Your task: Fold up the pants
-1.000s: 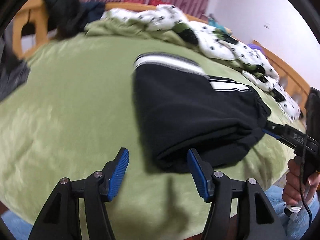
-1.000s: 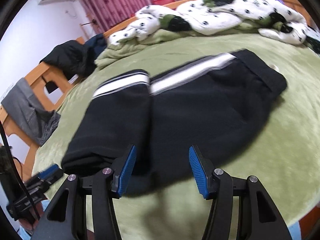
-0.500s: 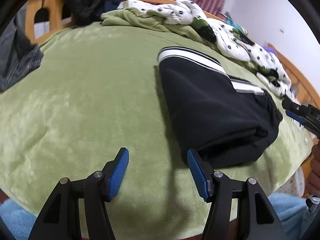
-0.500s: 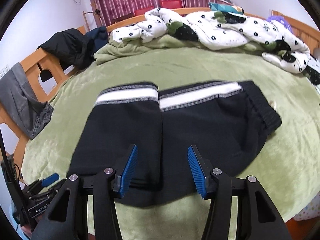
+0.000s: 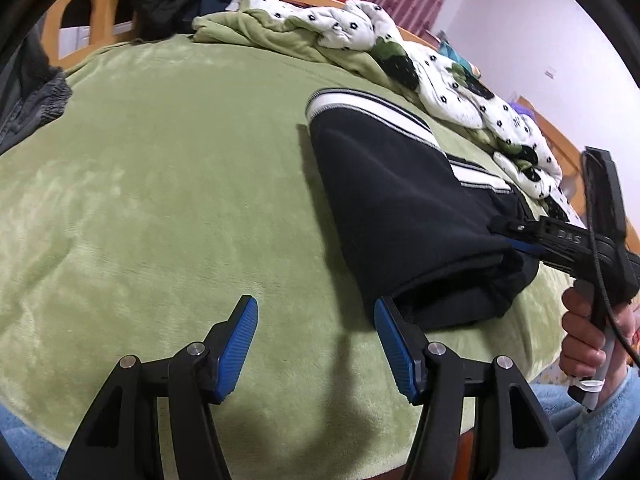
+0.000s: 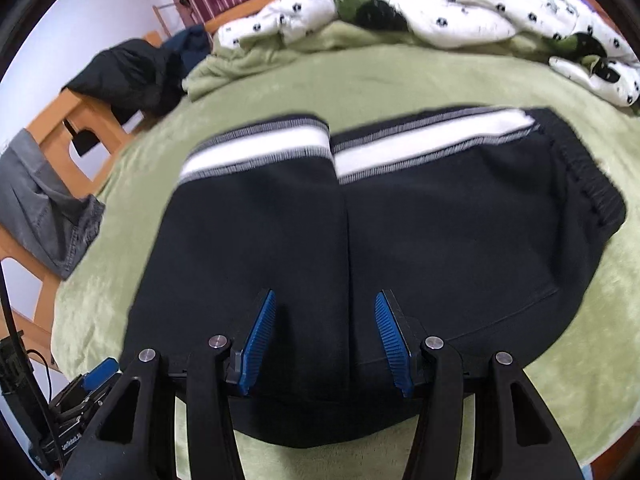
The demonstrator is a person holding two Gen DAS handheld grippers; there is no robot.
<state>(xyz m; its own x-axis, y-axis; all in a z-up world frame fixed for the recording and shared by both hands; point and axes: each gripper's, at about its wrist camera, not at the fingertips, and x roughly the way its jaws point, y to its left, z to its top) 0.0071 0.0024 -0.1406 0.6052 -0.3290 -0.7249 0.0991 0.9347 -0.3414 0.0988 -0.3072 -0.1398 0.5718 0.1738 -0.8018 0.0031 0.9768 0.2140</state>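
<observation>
Black pants with a white side stripe lie folded on the green blanket, two halves side by side, elastic waistband at the right. My right gripper is open above their near edge, straddling the crease between the halves; nothing is pinched. In the left wrist view the pants lie at centre right, and the right gripper, held by a hand, reaches their near right corner. My left gripper is open over bare blanket, its right finger just short of the pants' near left corner.
A white dotted quilt is bunched along the far side of the bed. A dark jacket and a grey garment hang over the wooden bed frame at the left. The left gripper's body shows at the bottom left.
The right gripper drew back from the pants' near edge, then came forward over them again. The left gripper shifted slightly left and down, still open over the blanket.
</observation>
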